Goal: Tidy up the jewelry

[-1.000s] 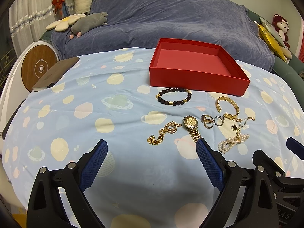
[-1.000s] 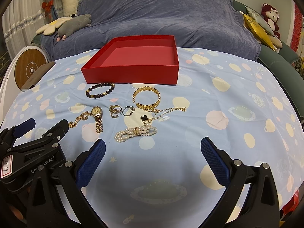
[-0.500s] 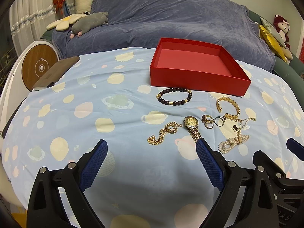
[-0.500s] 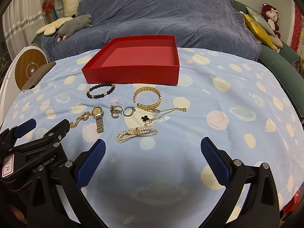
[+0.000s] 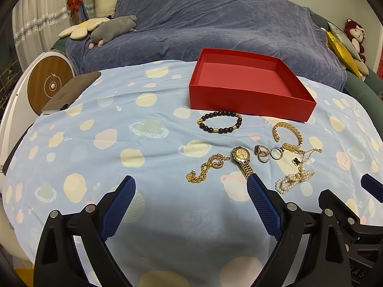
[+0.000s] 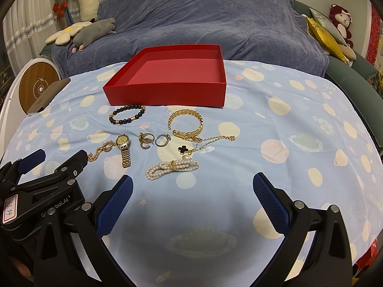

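An empty red box (image 5: 249,100) (image 6: 167,93) stands at the far side of the table. In front of it lie a dark bead bracelet (image 5: 220,122) (image 6: 126,114), a gold bangle (image 5: 288,135) (image 6: 186,123), a gold watch (image 5: 242,159) (image 6: 124,149), a gold chain (image 5: 207,168), rings (image 6: 153,140), a clover necklace (image 6: 191,147) and a pearl bracelet (image 5: 293,181) (image 6: 171,167). My left gripper (image 5: 190,184) is open and empty, short of the chain and watch. My right gripper (image 6: 192,184) is open and empty, just short of the pearl bracelet.
The table wears a blue spotted cloth (image 5: 107,143). A brown phone-like slab (image 5: 70,93) lies at its far left edge. A sofa under a blue cover (image 6: 203,16) with plush toys stands behind. The left gripper's body shows at the lower left of the right wrist view (image 6: 45,186).
Both grippers have edged slightly forward toward the jewelry. Nothing on the table has moved.
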`<state>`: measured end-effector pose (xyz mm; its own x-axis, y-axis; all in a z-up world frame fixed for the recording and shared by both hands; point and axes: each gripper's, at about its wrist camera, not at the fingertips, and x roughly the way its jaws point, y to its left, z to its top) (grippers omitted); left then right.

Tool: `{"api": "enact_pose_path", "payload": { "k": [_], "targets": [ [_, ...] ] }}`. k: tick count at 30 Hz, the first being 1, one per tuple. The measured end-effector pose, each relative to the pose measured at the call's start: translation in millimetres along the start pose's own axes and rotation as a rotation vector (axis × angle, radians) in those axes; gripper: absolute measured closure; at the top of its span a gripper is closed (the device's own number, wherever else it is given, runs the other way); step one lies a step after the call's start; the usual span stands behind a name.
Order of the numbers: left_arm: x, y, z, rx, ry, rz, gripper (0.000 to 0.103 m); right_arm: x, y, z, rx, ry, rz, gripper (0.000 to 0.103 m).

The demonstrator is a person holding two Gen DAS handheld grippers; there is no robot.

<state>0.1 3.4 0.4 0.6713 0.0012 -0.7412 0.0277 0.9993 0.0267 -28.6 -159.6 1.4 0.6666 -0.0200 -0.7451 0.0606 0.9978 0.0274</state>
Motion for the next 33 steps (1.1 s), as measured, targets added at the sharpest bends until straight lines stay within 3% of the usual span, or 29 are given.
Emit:
{"api": "enact_pose_path", "payload": {
  "k": [33],
  "targets": [
    [-2.0,-1.2,1.2,0.015,-0.020,0.024,0.012,-0.2,0.7,0.2,-0.001,-0.001,0.002,0.005]
  ]
}}
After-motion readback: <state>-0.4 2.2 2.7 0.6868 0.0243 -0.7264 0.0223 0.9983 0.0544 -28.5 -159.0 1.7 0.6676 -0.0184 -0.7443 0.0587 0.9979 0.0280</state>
